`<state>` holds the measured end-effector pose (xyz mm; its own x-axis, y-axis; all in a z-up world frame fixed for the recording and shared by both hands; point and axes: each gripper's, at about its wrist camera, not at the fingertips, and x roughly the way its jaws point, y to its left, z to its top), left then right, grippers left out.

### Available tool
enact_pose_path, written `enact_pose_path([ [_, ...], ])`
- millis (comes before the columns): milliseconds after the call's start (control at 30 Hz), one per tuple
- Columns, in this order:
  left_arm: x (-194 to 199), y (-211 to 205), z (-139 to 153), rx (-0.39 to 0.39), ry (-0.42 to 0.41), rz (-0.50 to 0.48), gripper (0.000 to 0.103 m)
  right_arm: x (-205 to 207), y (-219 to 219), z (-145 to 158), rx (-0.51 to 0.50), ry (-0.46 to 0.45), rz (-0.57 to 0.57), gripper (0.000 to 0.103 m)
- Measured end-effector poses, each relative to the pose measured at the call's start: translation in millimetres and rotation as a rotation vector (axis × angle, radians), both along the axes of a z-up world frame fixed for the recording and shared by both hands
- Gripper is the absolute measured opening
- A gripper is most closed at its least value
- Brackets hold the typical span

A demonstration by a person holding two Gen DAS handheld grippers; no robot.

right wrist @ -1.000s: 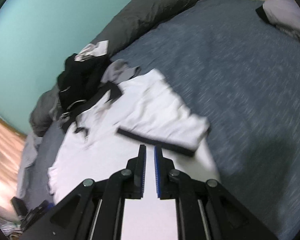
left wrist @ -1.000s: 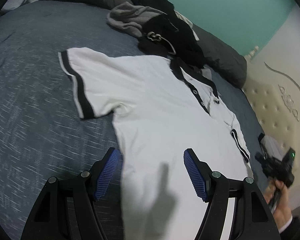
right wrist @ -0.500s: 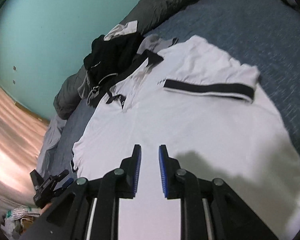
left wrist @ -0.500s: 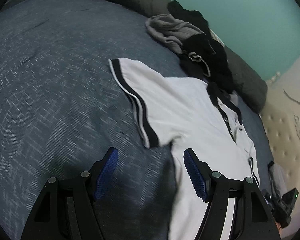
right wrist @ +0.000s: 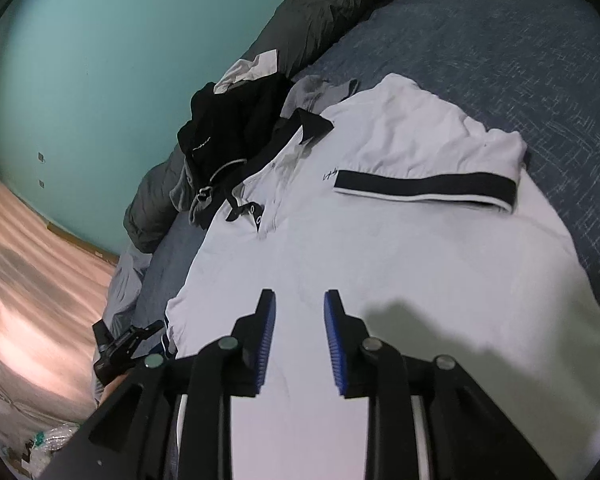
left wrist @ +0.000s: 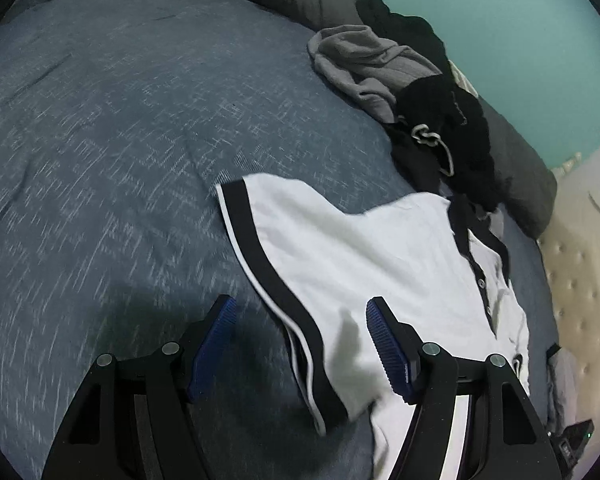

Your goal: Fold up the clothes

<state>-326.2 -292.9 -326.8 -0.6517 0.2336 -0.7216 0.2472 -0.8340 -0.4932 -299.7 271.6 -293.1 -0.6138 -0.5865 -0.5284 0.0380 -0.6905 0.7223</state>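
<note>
A white polo shirt (left wrist: 372, 252) with a black collar and black-banded sleeves lies face up on the blue-grey bed. My left gripper (left wrist: 300, 320) is open, hovering over the black cuff (left wrist: 268, 264) of the flat left sleeve, nothing held. In the right wrist view the same shirt (right wrist: 380, 248) has its other sleeve folded inward across the chest, its black band (right wrist: 424, 186) lying straight. Above the shirt's lower body my right gripper (right wrist: 300, 312) stands open and empty.
A pile of black and grey clothes (left wrist: 420, 92) sits past the collar, against dark grey pillows (left wrist: 520, 168). The other gripper (right wrist: 120, 348) shows at the bed's left edge. Bare blue-grey bedding (left wrist: 120, 140) spreads left of the shirt. Teal wall and wooden floor (right wrist: 28, 280) lie beyond.
My left gripper swung left from the shirt's body to the sleeve cuff. My right gripper opened from nearly shut and drew back over the shirt, leaving the sleeve folded inward.
</note>
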Motion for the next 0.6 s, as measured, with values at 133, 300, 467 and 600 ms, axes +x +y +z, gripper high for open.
enact_pose_path([
  [133,-14.1,-3.6,-2.9,-0.006,-0.004,0.016,0.07,-2.0,5.5,-7.3,-0.029,-0.025,-0.014,0.025],
  [300,-24.2,-1.7,-2.6,-0.048,-0.008,0.02,0.033,-4.0,7.8,-8.4,-0.041,-0.027,-0.022,0.025],
  [467,-26.5,7.8,0.0,-0.078,-0.005,-0.006,0.025,-4.2,8.9,-10.1,-0.056,-0.034,-0.027,0.025],
  [600,-25.0,12.9,12.4,-0.109,0.013,-0.015,0.015,-4.6,11.0,-10.9,-0.065,-0.039,-0.037,0.025],
])
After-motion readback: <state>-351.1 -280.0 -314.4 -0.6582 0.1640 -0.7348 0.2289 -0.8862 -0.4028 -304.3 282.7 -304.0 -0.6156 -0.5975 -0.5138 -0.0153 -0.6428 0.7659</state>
